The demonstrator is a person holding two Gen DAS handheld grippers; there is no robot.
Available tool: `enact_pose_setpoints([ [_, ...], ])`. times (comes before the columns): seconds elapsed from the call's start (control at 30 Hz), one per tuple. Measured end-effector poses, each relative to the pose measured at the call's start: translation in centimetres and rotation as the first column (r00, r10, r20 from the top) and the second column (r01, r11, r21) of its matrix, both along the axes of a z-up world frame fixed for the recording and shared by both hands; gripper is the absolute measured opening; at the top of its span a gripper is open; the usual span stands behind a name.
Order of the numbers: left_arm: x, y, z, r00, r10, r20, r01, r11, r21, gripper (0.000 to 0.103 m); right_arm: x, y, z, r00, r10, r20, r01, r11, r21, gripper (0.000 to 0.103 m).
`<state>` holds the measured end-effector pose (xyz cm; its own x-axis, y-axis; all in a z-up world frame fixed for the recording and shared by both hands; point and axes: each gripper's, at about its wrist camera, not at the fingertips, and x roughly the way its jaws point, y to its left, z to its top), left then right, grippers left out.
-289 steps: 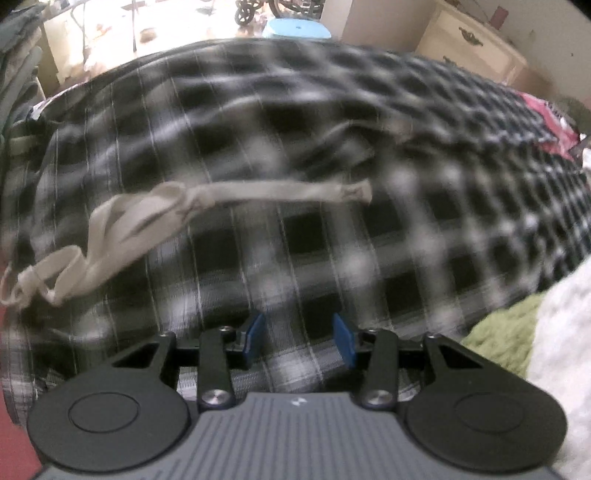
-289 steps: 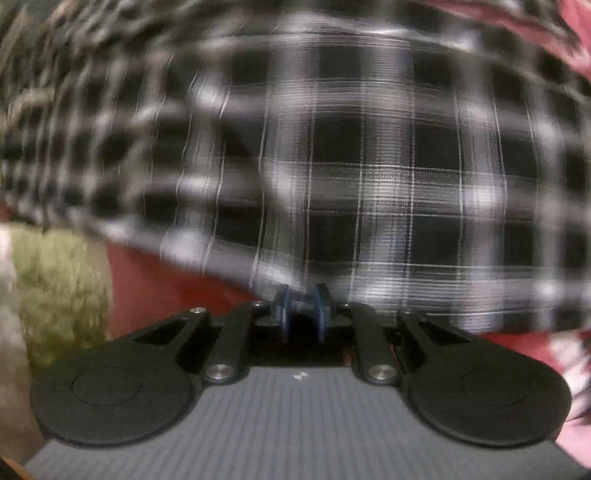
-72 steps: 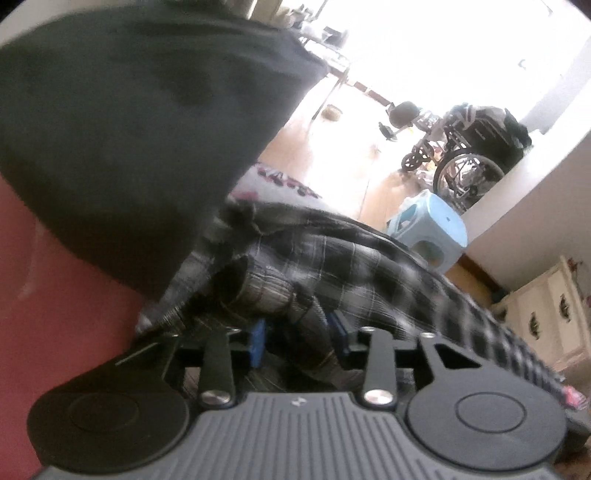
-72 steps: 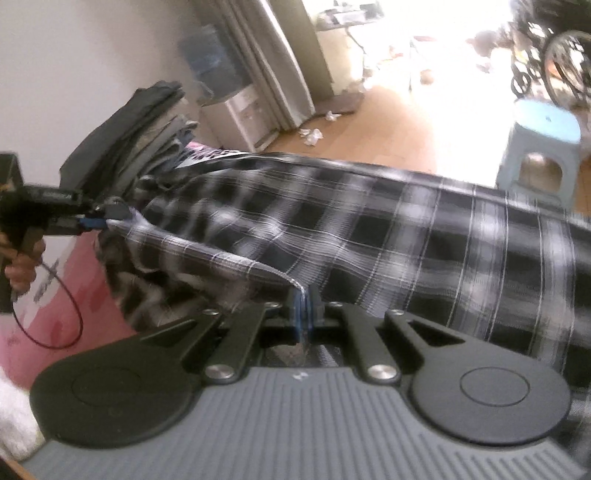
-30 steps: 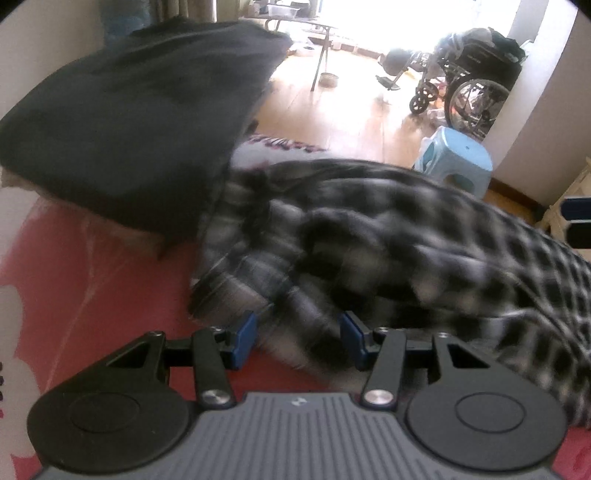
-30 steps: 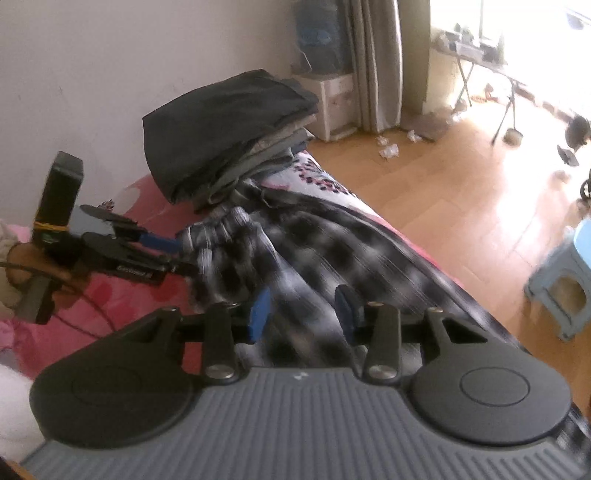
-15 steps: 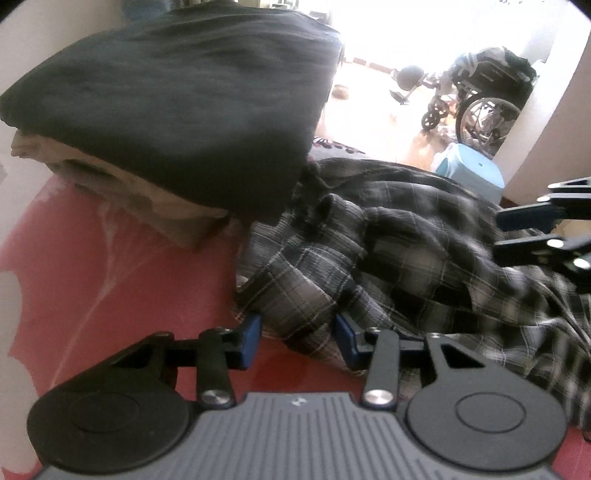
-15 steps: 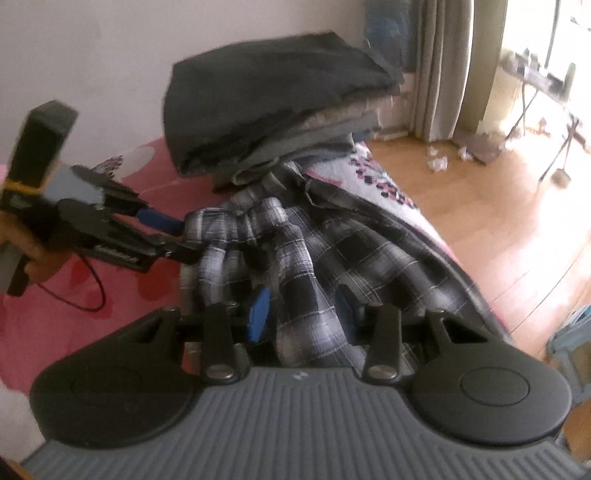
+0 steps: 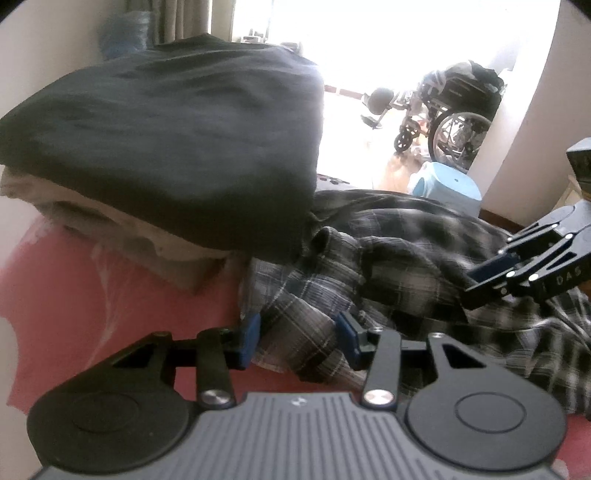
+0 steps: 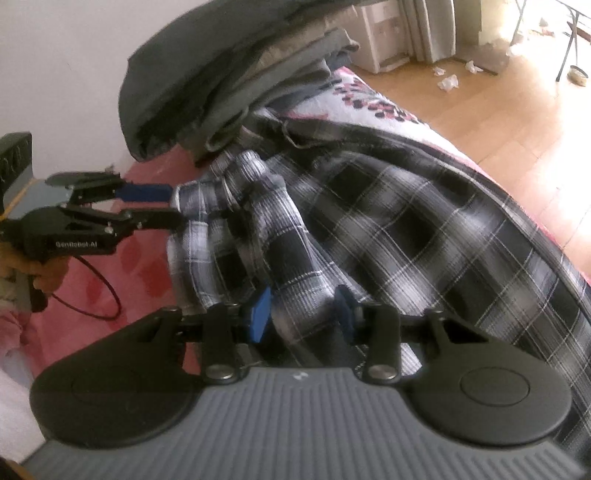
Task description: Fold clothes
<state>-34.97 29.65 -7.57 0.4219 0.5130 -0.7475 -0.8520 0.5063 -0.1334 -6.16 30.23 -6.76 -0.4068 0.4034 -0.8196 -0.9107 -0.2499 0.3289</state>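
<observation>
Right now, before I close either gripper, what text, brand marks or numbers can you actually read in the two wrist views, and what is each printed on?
"GenRobot.AI": white lettering on the side of the left gripper, seen from the right wrist view; slightly blurred.
"DAS": partial white lettering on the side of the right gripper, cut off at the frame edge in the left wrist view.
Small white logo on each gripper's grey ribbed body: a mark, not readable text.
Nothing readable on the plaid shirt or the folded stack.

A bedroom in a home. A bed with a red sheet (image 9: 74, 280) carries a stack of folded clothes (image 9: 166, 122) and a checked garment (image 10: 406, 221). Beyond lie a wooden floor (image 10: 517, 92), curtains (image 10: 424, 26), a blue stool (image 9: 447, 184) and a wheelchair (image 9: 454, 122).
</observation>
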Motion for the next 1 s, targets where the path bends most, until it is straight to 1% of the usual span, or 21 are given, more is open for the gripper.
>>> enact_pose_setpoints([
  [0.03,-0.1,0.0,-0.1,1.0,0.001,-0.001,-0.001,1.0,0.0,0.047,-0.1,0.0,-0.1,1.0,0.002,0.006,-0.002,1.0,-0.003,0.016],
  [0.07,-0.1,0.0,-0.1,1.0,0.003,-0.002,-0.003,1.0,0.001,0.046,-0.2,-0.1,-0.1,1.0,0.004,0.012,-0.004,1.0,-0.003,0.006],
  [0.13,-0.3,0.0,-0.2,1.0,0.006,-0.003,-0.006,1.0,0.001,0.045,-0.4,-0.4,0.3,1.0,0.01,0.028,-0.011,1.0,0.02,0.002],
  [0.2,-0.4,0.0,-0.3,1.0,0.008,-0.005,-0.008,1.0,0.002,0.038,-0.6,-0.5,0.9,0.999,0.005,0.043,-0.007,0.999,0.044,0.002],
  [0.23,-0.4,0.1,-0.4,1.0,0.01,-0.005,-0.01,1.0,0.002,0.03,-0.6,-0.6,1.3,0.999,-0.001,0.05,-0.002,0.998,0.056,0.002],
  [0.27,-0.5,0.1,-0.5,1.0,0.013,-0.006,-0.013,1.0,0.001,0.026,-0.7,-0.6,1.6,0.998,-0.007,0.057,0.003,0.998,0.068,0.002],
  [0.37,-0.8,0.1,-0.5,1.0,0.025,0.0,-0.025,1.0,-0.009,0.018,-0.6,-0.3,2.6,0.996,-0.028,0.086,0.018,0.994,0.108,0.001],
  [0.47,-1.1,0.1,-0.5,0.999,0.035,0.006,-0.035,0.999,-0.018,0.013,-0.5,0.1,3.4,0.992,-0.036,0.123,0.019,0.99,0.143,0.001],
  [0.53,-1.2,0.0,-0.5,0.999,0.035,0.008,-0.035,0.999,-0.018,0.011,-0.7,0.3,3.8,0.989,-0.03,0.147,0.005,0.987,0.163,0.001],
  [0.67,-1.5,0.2,-0.3,0.999,0.05,0.019,-0.049,0.999,-0.012,0.005,-1.5,0.6,4.6,0.977,0.008,0.211,-0.054,0.975,0.214,0.001],
  [0.77,-1.9,0.1,0.2,0.997,0.067,0.036,-0.067,0.998,-0.002,0.002,-1.7,0.9,5.4,0.975,0.012,0.224,-0.069,0.966,0.25,0.001],
  [1.0,-2.6,-0.6,0.7,0.997,0.057,0.059,-0.058,0.998,0.011,0.001,-2.0,1.3,6.5,0.973,0.013,0.229,-0.084,0.949,0.304,0.001],
])
